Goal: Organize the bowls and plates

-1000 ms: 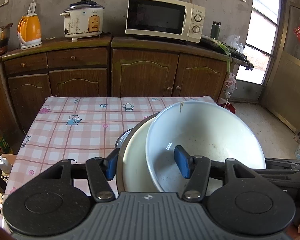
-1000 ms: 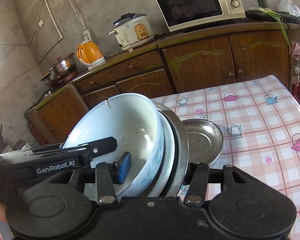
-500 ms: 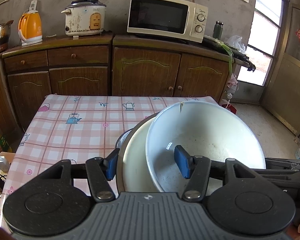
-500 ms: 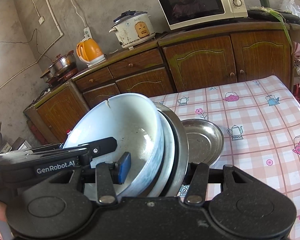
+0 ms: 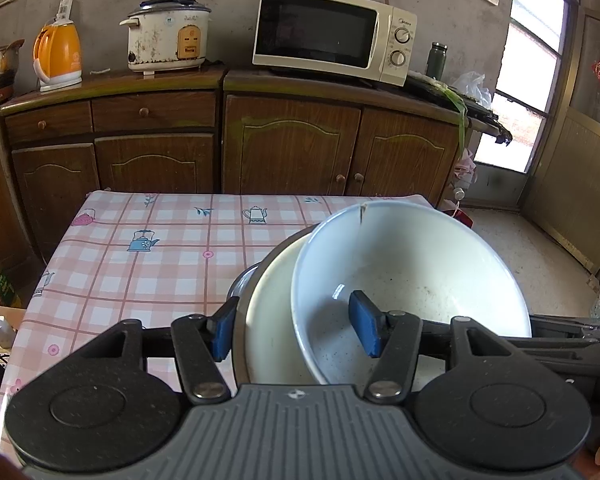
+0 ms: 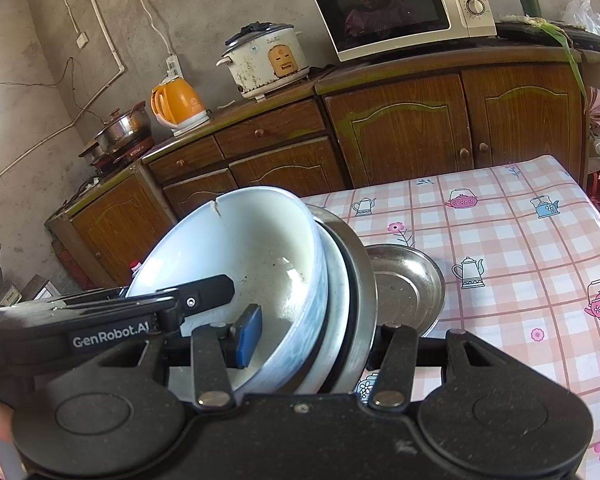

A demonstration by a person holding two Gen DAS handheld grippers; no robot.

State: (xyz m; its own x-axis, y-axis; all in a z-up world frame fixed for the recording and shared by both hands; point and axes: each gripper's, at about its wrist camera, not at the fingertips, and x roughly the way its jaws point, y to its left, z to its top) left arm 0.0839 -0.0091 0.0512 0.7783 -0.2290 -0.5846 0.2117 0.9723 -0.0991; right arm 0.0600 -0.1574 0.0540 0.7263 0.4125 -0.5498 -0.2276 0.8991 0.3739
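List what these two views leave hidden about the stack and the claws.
- Left wrist view: the steel dish is mostly hidden behind the stack.
- Right wrist view: the right claw has its right pad hidden behind the stack's steel rim.
- Both views: the stack's underside is blocked by claw bodies.

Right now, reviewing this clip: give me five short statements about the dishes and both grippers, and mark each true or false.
1. Both grippers clamp the same tilted stack of dishes. True: the left gripper and right gripper each have one pad inside the white bowl and one behind the stack.
2. The white bowl's rim is flawless. False: a crack runs down from its rim.
3. A single steel dish lies on the tablecloth behind the stack. True.
4. The stack lies flat on the table. False: it is tipped up on edge between the fingers.
5. The microwave door hangs open. False: it is closed.
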